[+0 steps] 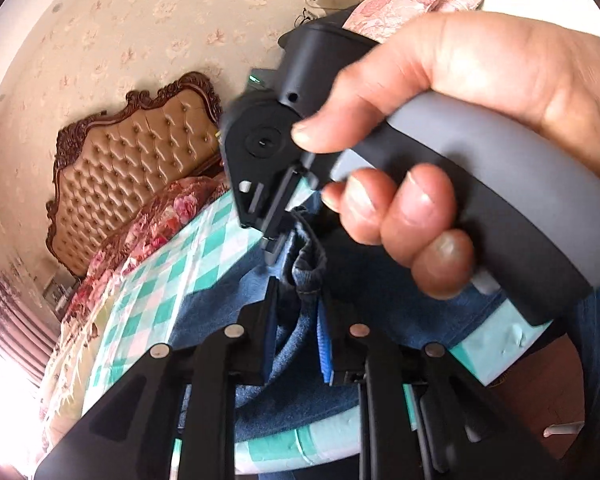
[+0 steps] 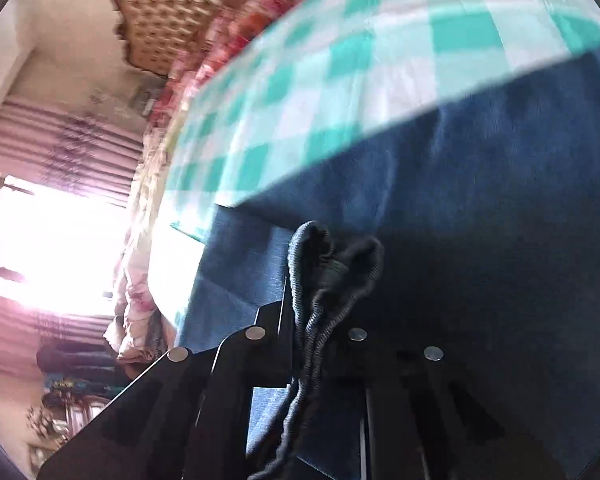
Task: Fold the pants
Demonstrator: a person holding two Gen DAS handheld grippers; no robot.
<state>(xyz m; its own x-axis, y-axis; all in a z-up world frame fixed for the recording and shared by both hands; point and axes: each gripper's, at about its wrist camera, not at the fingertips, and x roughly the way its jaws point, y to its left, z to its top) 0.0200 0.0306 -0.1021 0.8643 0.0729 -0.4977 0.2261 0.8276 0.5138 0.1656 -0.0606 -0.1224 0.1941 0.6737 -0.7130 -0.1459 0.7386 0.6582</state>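
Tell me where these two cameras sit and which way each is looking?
Left wrist view: sits on the left gripper, looking along its fingers, shut on the blue denim pants; the person's right hand holding the right gripper shows.
Right wrist view: sits on the right gripper, looking down at bunched dark pants fabric clamped between its fingers; no hand shows.
Shared: pants, green-and-white checked bedsheet, tufted tan headboard.
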